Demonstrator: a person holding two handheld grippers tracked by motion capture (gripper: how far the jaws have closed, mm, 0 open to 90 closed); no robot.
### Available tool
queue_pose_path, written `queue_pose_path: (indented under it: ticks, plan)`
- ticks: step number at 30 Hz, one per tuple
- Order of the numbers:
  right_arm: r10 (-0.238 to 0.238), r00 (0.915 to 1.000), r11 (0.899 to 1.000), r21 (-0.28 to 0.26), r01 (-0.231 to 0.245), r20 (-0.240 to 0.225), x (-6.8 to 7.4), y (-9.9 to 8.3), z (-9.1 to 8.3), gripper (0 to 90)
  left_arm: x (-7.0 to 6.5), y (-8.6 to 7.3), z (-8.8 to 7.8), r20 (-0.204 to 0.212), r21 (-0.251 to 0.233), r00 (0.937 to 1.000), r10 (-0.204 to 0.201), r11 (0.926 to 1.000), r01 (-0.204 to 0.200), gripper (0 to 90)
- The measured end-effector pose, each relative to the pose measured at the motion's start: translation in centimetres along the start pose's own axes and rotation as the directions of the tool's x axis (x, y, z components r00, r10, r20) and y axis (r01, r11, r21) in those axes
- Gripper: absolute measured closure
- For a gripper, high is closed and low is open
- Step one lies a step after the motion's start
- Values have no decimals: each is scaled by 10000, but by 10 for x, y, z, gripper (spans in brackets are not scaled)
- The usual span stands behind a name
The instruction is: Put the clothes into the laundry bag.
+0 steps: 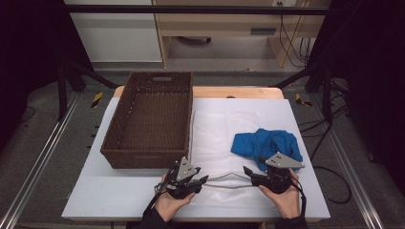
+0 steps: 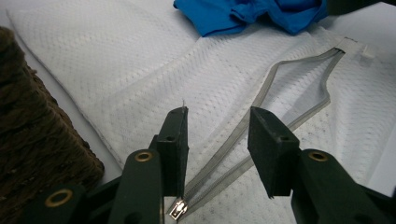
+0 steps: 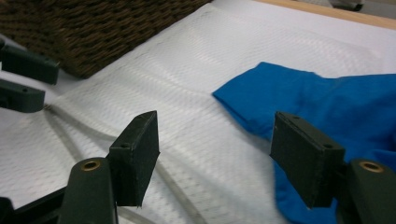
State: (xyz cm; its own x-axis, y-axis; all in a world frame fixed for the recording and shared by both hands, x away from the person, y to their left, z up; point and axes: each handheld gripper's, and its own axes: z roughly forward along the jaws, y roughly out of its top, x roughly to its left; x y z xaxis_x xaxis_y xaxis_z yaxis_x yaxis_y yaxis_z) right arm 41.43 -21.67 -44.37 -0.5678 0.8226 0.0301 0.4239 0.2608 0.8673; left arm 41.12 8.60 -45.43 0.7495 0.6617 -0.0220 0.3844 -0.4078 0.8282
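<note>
The left gripper (image 2: 218, 140) holds its jaws apart over a white mesh bag (image 2: 154, 79), the open zipper (image 2: 280, 93) running between them, its metal pull (image 2: 177, 208) by the near jaw. Beyond lies blue cloth (image 2: 247, 14); beside it, a wicker basket (image 2: 32, 140).

Your white mesh laundry bag (image 1: 217, 138) lay flat on the white surface (image 1: 119, 191), just right of the brown wicker basket (image 1: 150, 119). Its grey zipper (image 2: 261, 116) stood open along the near edge, the two sides bowed apart, the metal slider (image 2: 177, 208) at the left end. The crumpled blue cloth (image 1: 267, 143) rested on the bag's right part.
</note>
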Motion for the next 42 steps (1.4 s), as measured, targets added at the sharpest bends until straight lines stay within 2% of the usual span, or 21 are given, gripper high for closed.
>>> queue_pose_path:
  ticks: [3, 9, 11, 14, 18, 20, 23, 25, 27, 31, 35, 39, 40, 42]
  plan:
    - [-7, 9988, 9998, 212, 17, -492, 10, -6, 3, 356, 0, 1, 0, 23, -14, 10000, -28, 10000, 28, 546]
    - [-301, 9954, 9961, 797, 374, -908, 21, -15, 14, 397, 0, -1, 5, 53, 245, 10000, -45, 9997, 44, 539]
    - [-374, 9942, 9947, 912, 467, -1008, 24, -16, 18, 446, 1, -2, 7, 5, 310, 10000, 16, 9995, -16, 539]
    - [-659, 9938, 9893, 1242, 768, -890, 26, -19, 24, 560, 1, -3, 10, -111, 508, 9996, 266, 9984, -260, 548]
    - [-742, 9944, 9840, 1564, 852, -749, 25, -21, 29, 718, 0, -3, 13, -48, 703, 9992, 389, 9968, -384, 538]
    - [-756, 9947, 9832, 1609, 860, -701, 24, -21, 30, 769, -2, -2, 14, -38, 835, 9987, 503, 9953, -498, 541]
    - [-797, 9946, 9818, 1674, 898, -662, 22, -20, 33, 843, -4, 0, 14, -170, 776, 9980, 616, 9952, -602, 523]
    - [-719, 9951, 9801, 1802, 831, -681, 20, -20, 35, 890, -4, 2, 14, 11, 884, 9986, 535, 9947, -534, 545]
    - [-659, 9954, 9801, 1829, 776, -692, 19, -18, 36, 896, -5, 3, 14, 148, 744, 9978, 643, 9951, -652, 538]
    - [-718, 9950, 9852, 1508, 815, -689, 20, -8, 34, 900, -6, 9, 16, 256, 644, 9971, 710, 9953, -725, 481]
    - [-818, 9937, 9903, 1061, 897, -769, 23, 0, 27, 900, -6, 20, 20, 398, 666, 9967, 705, 9951, -731, 468]
    - [-866, 9925, 9946, 490, 911, -861, 23, 3, 22, 900, -12, 32, 35, 353, 1055, 9930, 1129, 9876, -1160, 467]
    - [-900, 9923, 9952, 304, 929, -857, 23, 4, 21, 900, -13, 34, 39, 233, 1148, 9920, 1240, 9854, -1258, 472]
    - [-957, 9915, 9952, 112, 971, -882, 24, 5, 20, 900, -14, 37, 47, 220, 1331, 9911, 1314, 9821, -1332, 512]
